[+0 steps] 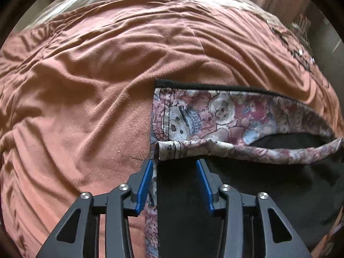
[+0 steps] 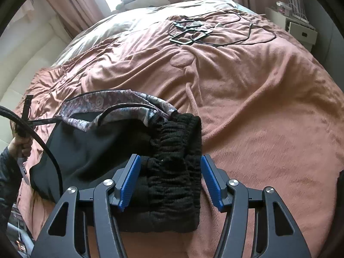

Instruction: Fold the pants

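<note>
Presently, my inventory, largest item first:

1. Bedspread (image 2: 258,107): pink, rumpled, bearing everything; cables (image 2: 215,34) lie well apart at its far end.
2. Pants (image 2: 96,146): black with floral lining (image 1: 215,116), lying on the bedspread, partly folded by my reckoning.
3. Waistband (image 2: 176,161): gathered elastic, bunched between my right gripper (image 2: 171,180) pads, which stand half-open around it, not pressing.
4. Left gripper (image 1: 174,185): pitched steeply down, jaws part-open straddling the lining's turned-out edge (image 1: 167,150); nothing clamped.
5. Risk: closing on one layer only would, I judge, drag the fold askew; the soft bedspread may get pinched too.
</note>
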The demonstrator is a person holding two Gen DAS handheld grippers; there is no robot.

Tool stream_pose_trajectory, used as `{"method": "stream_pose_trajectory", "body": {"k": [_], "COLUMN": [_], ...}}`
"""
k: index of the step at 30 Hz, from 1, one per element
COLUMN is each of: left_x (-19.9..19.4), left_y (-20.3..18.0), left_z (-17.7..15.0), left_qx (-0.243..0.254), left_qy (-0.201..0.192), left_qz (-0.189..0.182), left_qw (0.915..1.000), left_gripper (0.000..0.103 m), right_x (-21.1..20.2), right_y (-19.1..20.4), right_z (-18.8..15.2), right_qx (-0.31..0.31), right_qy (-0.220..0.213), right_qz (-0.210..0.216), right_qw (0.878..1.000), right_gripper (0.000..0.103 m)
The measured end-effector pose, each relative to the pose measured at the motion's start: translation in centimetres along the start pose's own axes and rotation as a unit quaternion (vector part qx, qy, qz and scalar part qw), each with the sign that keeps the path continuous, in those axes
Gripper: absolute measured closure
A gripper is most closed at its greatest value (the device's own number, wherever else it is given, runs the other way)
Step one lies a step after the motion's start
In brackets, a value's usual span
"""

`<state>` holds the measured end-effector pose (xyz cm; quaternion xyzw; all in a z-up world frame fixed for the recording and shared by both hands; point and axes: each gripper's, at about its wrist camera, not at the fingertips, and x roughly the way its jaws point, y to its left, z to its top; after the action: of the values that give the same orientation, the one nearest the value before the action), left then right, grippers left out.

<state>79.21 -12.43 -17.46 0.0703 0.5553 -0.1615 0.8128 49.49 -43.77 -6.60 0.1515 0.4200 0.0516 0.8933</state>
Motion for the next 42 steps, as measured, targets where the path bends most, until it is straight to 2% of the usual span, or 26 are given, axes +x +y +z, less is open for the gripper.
{"method": "stream_pose_trajectory", "body": {"k": [3, 6, 8, 10, 12, 13, 15, 17, 18, 20, 23, 30, 33, 42], "left_x": [0.8, 0.4, 0.1, 0.0, -0.2, -0.3, -0.5, -0.8, -0.9, -1.4, -2.4, -6.2, -7.0, -4.5], "left_y": [-0.1, -0.3, -0.6, -0.9, -1.0, -1.1, -0.9, -0.9, -1.0, -1.0, -0.8, 0.7, 1.2, 2.1], "left_z": [-0.3, -0.9, -1.6, -2.2, -2.6, -2.7, -2.5, -2.3, -2.1, -2.0, -1.7, -0.8, -0.2, 2.1], "left_qx": [0.015, 0.038, 0.057, 0.079, 0.089, 0.091, 0.092, 0.092, 0.091, 0.086, 0.076, 0.025, 0.007, -0.031], "left_qy": [0.005, -0.006, -0.011, -0.015, -0.018, -0.02, -0.025, -0.033, -0.037, -0.048, -0.065, -0.11, -0.122, -0.107], "left_qz": [0.003, 0.003, 0.005, 0.01, 0.013, 0.015, 0.019, 0.022, 0.025, 0.025, 0.034, 0.02, 0.026, 0.056], "left_qw": [0.9999, 0.9993, 0.9983, 0.9967, 0.9958, 0.9955, 0.9952, 0.995, 0.9949, 0.9949, 0.9944, 0.9934, 0.9922, 0.9922], "left_gripper": [0.066, 0.071, 0.076, 0.078, 0.081, 0.086, 0.089, 0.096, 0.096, 0.097, 0.098, 0.098, 0.098, 0.098], "right_x": [0.3, 0.6, 0.6, 0.6, 0.8, 1.0, 1.3, 1.5, 1.5, 1.5, 1.1, -0.9, -1.2, 1.2], "right_y": [-0.3, -0.2, -0.1, 0.0, 0.1, 0.2, 0.1, 0.1, 0.2, 0.3, 0.7, 0.6, 0.2, 0.3], "right_z": [-0.1, 0.0, 0.0, -0.1, -0.1, -0.1, 0.0, 0.1, 0.1, 0.1, 0.1, 0.1, 0.2, 2.1], "right_qx": [0.004, 0.0, -0.005, -0.009, -0.013, -0.014, -0.012, -0.011, -0.012, -0.016, -0.025, -0.017, -0.004, 0.013], "right_qy": [0.003, 0.0, -0.005, -0.01, -0.01, -0.009, -0.006, -0.006, -0.007, -0.009, -0.019, -0.058, -0.069, -0.074], "right_qz": [0.008, 0.015, 0.019, 0.023, 0.021, 0.022, 0.021, 0.02, 0.018, 0.011, 0.01, 0.009, 0.01, -0.003], "right_qw": [1.0, 1.0, 1.0, 1.0, 1.0, 1.0, 1.0, 1.0, 1.0, 1.0, 0.999, 0.998, 0.998, 0.997], "right_gripper": [0.046, 0.047, 0.061, 0.065, 0.066, 0.066, 0.066, 0.068, 0.071, 0.086, 0.094, 0.097, 0.098, 0.098]}}
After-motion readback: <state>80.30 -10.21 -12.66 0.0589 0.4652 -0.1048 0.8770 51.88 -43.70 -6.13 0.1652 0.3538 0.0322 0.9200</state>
